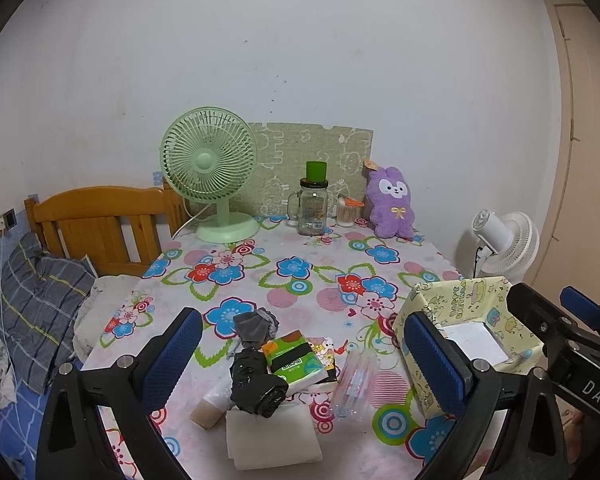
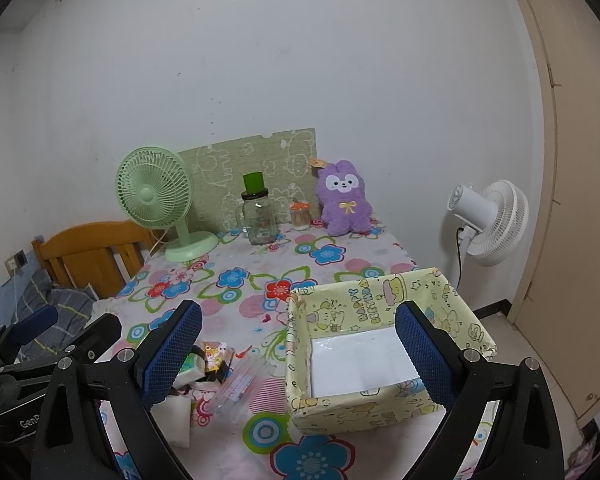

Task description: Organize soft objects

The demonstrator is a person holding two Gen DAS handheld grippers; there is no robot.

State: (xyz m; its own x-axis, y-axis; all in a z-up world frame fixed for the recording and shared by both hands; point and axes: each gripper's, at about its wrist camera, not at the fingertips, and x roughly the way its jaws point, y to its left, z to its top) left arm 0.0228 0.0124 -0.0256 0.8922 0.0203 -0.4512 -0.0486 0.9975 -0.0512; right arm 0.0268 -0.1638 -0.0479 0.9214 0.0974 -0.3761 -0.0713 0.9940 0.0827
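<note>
A pile of soft things lies on the floral tablecloth (image 1: 300, 280) near the front: a grey cloth (image 1: 256, 326), a green tissue pack (image 1: 296, 362), a black plastic roll (image 1: 256, 386), a folded white cloth (image 1: 272, 438) and a clear plastic packet (image 1: 354, 384). My left gripper (image 1: 304, 364) is open and empty above this pile. A yellow cartoon-print box (image 2: 384, 350), empty with a white bottom, stands at the front right. My right gripper (image 2: 298, 354) is open and empty over the box's left wall. A purple plush bunny (image 1: 392, 202) sits at the back.
A green desk fan (image 1: 210, 172), a glass jar with a green lid (image 1: 312, 204), a cotton swab tub (image 1: 349, 212) and a green board stand at the back. A wooden bed head (image 1: 100, 228) and pillow are left. A white floor fan (image 2: 488, 222) stands right.
</note>
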